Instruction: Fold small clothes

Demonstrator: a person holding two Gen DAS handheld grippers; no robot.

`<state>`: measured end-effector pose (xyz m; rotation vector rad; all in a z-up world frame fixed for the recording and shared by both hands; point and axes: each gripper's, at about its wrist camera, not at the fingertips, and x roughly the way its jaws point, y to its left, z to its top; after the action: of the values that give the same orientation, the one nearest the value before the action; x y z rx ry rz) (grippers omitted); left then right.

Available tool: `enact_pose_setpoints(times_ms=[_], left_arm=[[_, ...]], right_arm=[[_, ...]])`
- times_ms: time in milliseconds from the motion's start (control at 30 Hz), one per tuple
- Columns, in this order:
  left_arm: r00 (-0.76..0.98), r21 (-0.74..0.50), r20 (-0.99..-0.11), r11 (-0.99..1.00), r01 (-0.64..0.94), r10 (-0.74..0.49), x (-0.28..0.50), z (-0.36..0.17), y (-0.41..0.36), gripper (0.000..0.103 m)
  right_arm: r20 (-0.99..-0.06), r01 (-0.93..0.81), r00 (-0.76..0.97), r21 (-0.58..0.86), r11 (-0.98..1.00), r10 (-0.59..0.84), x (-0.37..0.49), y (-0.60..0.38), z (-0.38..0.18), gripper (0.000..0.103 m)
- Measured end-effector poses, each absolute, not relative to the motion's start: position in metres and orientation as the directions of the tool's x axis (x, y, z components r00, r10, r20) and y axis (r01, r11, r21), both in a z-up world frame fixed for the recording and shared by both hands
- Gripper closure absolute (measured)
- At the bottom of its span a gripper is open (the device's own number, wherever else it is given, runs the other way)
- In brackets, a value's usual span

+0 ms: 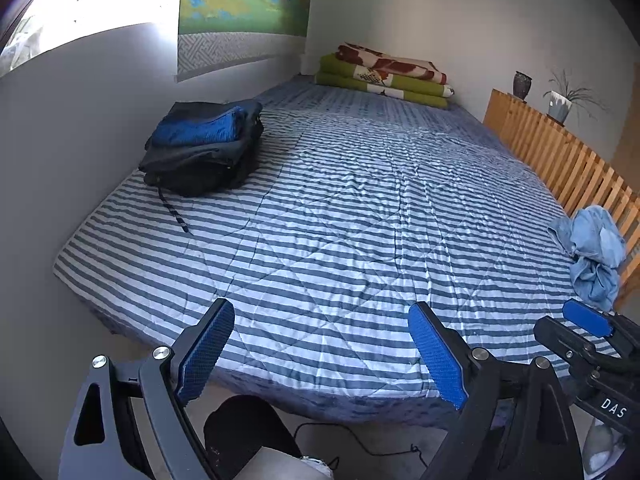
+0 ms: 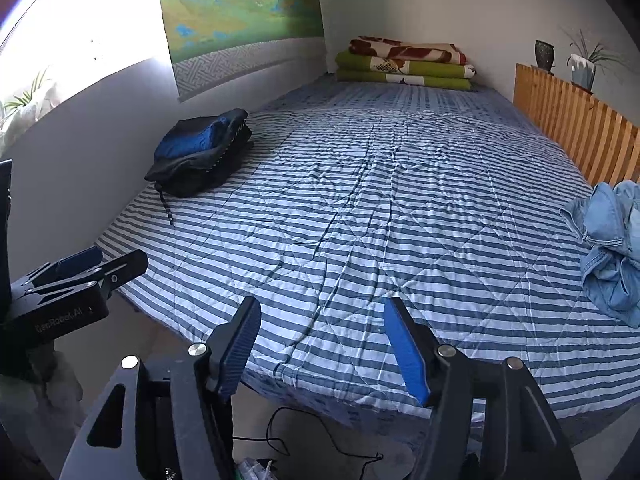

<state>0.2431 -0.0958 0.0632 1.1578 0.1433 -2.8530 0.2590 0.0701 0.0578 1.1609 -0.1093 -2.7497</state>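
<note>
A crumpled light-blue denim garment lies at the right edge of the striped bed, beside the wooden rail. A folded stack of dark and blue clothes sits at the bed's left side near the wall. My left gripper hovers open over the bed's near edge, nothing between its blue pads. My right gripper is also open and empty at the near edge; it shows in the left wrist view at the far right. Both are well short of the denim.
Folded green and patterned blankets lie at the head of the bed. A slatted wooden rail runs along the right, with a vase and potted plant on it. A cable trails on the floor below.
</note>
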Motion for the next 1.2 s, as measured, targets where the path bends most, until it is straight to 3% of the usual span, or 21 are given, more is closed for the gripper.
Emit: enact_pose_setpoints(times_ms=[1200], left_arm=[[-0.71,-0.056,-0.704,-0.993,0.102,-0.033,0.246,0.06,-0.0984,0.012]], right_arm=[[-0.712,0.111,-0.681,0.132,-0.985,-0.172,0.2628,0.0637,0.054,0.043]])
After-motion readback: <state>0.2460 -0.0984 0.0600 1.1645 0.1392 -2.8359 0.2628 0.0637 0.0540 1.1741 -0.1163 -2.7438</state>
